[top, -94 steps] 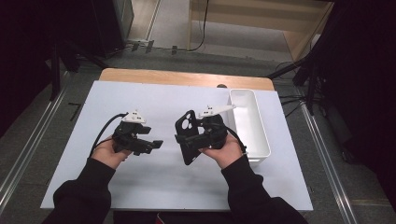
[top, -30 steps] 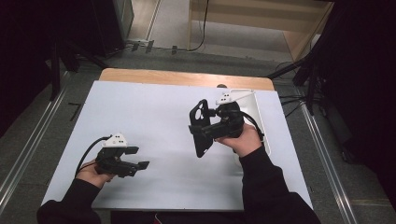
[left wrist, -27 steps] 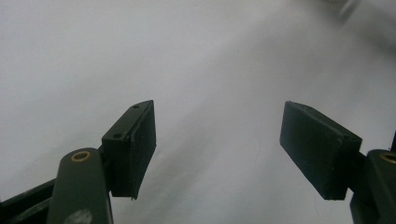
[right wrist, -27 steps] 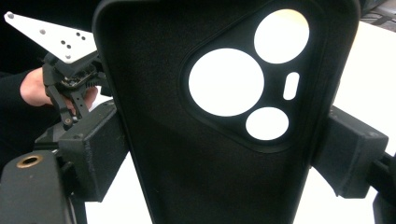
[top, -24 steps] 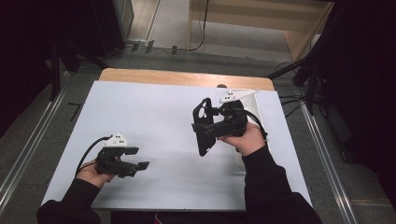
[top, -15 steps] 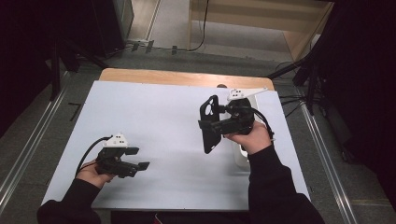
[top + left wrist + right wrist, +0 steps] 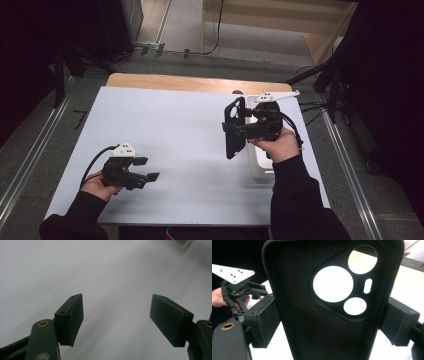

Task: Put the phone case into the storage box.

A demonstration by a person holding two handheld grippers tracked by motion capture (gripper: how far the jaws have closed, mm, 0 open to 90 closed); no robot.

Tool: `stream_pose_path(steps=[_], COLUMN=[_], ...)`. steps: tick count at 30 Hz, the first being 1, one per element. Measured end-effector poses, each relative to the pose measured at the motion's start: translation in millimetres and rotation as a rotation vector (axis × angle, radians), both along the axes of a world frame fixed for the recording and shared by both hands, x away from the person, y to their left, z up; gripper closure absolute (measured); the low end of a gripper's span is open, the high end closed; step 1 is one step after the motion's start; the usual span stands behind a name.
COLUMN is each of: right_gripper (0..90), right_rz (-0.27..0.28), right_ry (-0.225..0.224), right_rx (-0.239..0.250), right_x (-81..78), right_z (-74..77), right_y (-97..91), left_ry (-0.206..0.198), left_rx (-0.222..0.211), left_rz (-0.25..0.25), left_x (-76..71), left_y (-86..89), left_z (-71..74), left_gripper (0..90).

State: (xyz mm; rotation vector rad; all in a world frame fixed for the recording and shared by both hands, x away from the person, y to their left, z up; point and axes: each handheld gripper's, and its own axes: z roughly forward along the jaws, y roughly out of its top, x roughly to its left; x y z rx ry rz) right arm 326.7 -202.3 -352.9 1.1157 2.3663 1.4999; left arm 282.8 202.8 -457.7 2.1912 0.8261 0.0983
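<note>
At right of centre in the high view, the right gripper (image 7: 239,131) clamps a black phone case (image 7: 234,128) by its edges; lower left, the left gripper (image 7: 146,169) rests with jaws apart, empty.

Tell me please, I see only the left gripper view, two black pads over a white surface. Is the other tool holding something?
Observer: Yes, the right tool is shut on a black phone case, lifted above the table.
Operator: How is the case gripped?
Observer: By its two long sides; the right gripper view looks into its inside, with the camera cutouts toward the top.
Operator: Is a container near it?
Observer: A white tray sits on the table just under the right hand.
</note>
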Motion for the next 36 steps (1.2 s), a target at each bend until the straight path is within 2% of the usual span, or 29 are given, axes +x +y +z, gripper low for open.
stream_pose_path(steps=[6,11,18,28,36], right_gripper=[11.7,11.7,11.8,11.8,11.7], right_rz=[-0.032,-0.097,-0.135,-0.196,-0.254], right_ry=[-0.011,-0.021,-0.019,-0.028,-0.031], right_rx=[-0.003,-0.003,0.009,-0.002,0.001], right_x=[-0.4,-0.6,-1.5,-2.5,0.0], right_z=[3.0,5.4,7.8,9.6,8.1], right_y=[-8.0,-19.0,-27.8,-39.6,-47.0], left_ry=[-0.003,-0.005,0.001,0.005,0.006], left_rx=[0.002,-0.006,-0.006,-0.001,-0.012], left_rz=[-0.003,0.001,0.003,-0.001,0.015], left_x=[0.7,1.0,1.3,2.7,3.0], left_y=[0.9,1.6,1.5,3.4,3.7], left_z=[0.3,1.4,0.9,0.6,0.6], left_gripper=[26.9,26.9,26.9,26.9,26.9])
